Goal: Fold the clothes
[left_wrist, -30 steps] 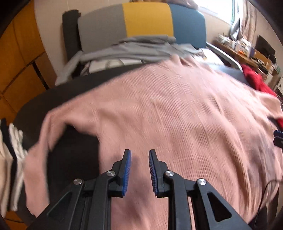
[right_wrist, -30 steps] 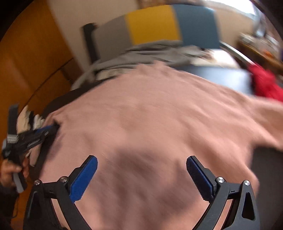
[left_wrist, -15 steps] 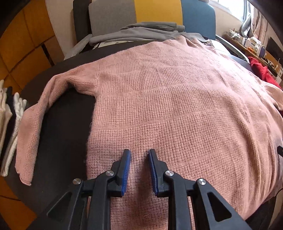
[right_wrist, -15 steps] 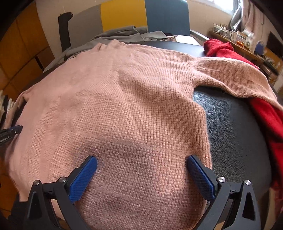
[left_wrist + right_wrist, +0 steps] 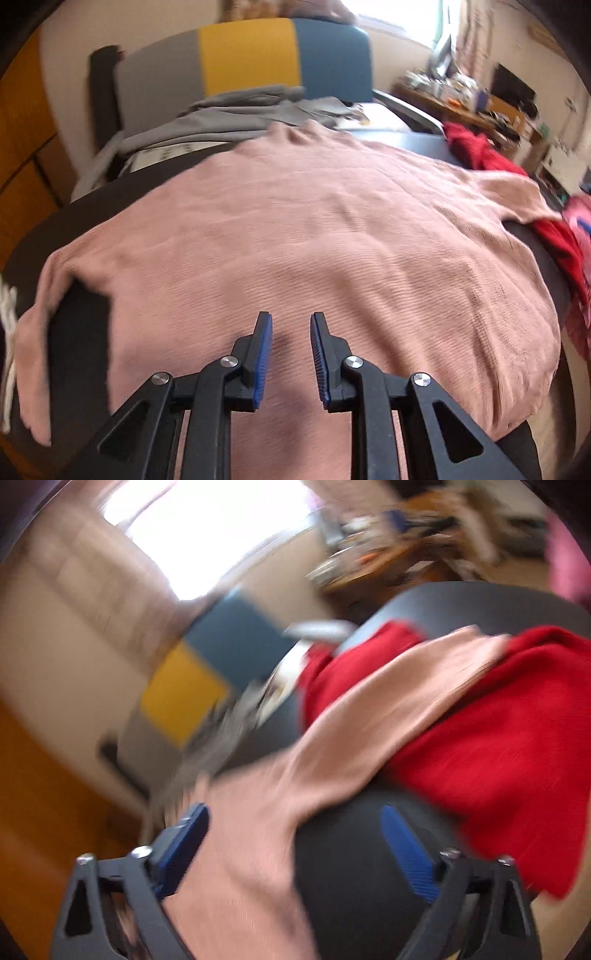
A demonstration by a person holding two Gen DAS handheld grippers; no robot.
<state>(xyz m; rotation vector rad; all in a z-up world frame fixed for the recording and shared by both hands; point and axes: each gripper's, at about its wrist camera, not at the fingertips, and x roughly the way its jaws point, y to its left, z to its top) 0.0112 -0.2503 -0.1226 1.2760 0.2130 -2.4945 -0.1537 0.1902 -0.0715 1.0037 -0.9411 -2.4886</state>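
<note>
On the dark round worktop point(image 5: 62, 229) a pink knitted sweater point(image 5: 314, 240) lies spread flat, body open and front or back up, its collar toward the far edge. One sleeve runs down the left side of the worktop in the left wrist view; the other sleeve point(image 5: 388, 698) stretches out to the right and rests across a red garment point(image 5: 498, 746) heaped at that edge. Beyond the worktop stands a chair with a grey, yellow and blue back point(image 5: 247, 55), with grey clothes point(image 5: 229, 118) draped over its seat.

As a judgement, the folding is at its start: the sweater looks laid out and smoothed, but no sleeve is turned in and no fold shows in the body. Both sleeves, then the body, remain to be folded.

The left claw point(image 5: 291, 354) hovers over the hem area of the sweater with its blue pads a narrow gap apart and nothing between them. The right claw point(image 5: 295, 845), seen through heavy blur, is spread wide near the right armpit of the sweater, one pad over pink knit and the other over bare worktop; it grips nothing. It seems aimed toward the right sleeve, the likely first fold.
</note>
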